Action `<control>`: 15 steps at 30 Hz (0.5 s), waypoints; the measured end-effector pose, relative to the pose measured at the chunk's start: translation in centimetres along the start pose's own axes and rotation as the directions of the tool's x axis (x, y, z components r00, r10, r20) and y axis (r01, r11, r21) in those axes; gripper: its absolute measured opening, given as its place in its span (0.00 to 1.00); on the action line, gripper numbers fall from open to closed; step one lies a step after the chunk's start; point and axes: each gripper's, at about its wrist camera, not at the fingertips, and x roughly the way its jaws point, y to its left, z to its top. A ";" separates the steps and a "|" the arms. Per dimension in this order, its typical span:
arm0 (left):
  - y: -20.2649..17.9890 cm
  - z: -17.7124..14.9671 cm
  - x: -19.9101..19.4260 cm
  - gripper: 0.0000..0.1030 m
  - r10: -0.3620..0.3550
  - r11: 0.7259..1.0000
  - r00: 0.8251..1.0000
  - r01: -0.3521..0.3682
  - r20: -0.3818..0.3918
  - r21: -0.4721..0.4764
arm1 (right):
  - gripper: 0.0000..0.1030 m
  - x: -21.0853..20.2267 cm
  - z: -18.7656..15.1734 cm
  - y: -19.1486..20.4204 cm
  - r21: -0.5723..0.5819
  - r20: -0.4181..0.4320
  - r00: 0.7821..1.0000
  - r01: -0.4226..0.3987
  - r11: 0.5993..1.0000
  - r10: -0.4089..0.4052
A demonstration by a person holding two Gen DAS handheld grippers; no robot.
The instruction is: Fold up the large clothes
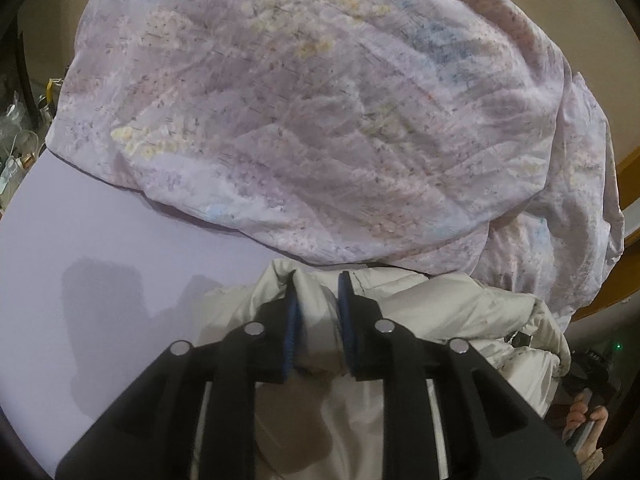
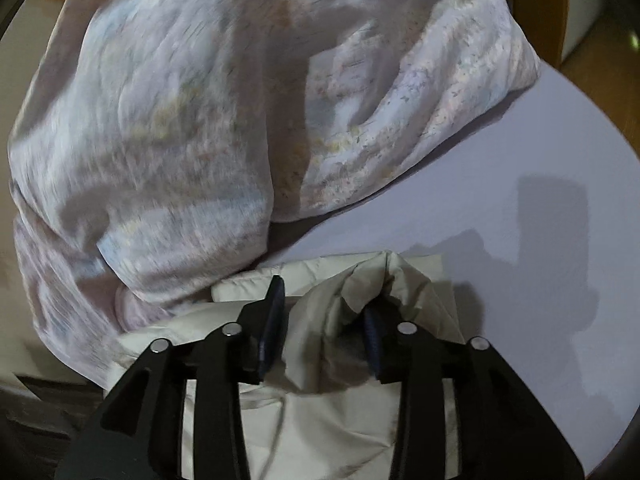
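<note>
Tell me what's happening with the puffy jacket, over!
Left gripper straddling a ridge of the cream puffy jacket. Right gripper open, jacket fold between. Big floral lilac quilt heaped right behind, overlapping the jacket's far edge.

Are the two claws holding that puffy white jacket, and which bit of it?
A raised fold of the puffy off-white jacket sits between each claw's jaws, left claw and right claw, but the jaws look parted, so probably not gripped.

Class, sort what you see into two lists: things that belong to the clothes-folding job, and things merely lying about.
Belongs to the job:
- cream puffy quilted jacket
- left gripper, jacket fold between its fingers
- right gripper, jacket fold between its fingers

Lying about:
- pale lilac floral quilt
- lilac table top
- clutter at the left edge
</note>
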 end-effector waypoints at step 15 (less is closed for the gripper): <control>-1.8 0.7 -4.8 0.83 -0.027 0.996 0.994 0.018 0.106 0.089 | 0.61 -0.4 -8.1 9.5 -0.348 -0.139 0.982 -0.171 0.922 0.130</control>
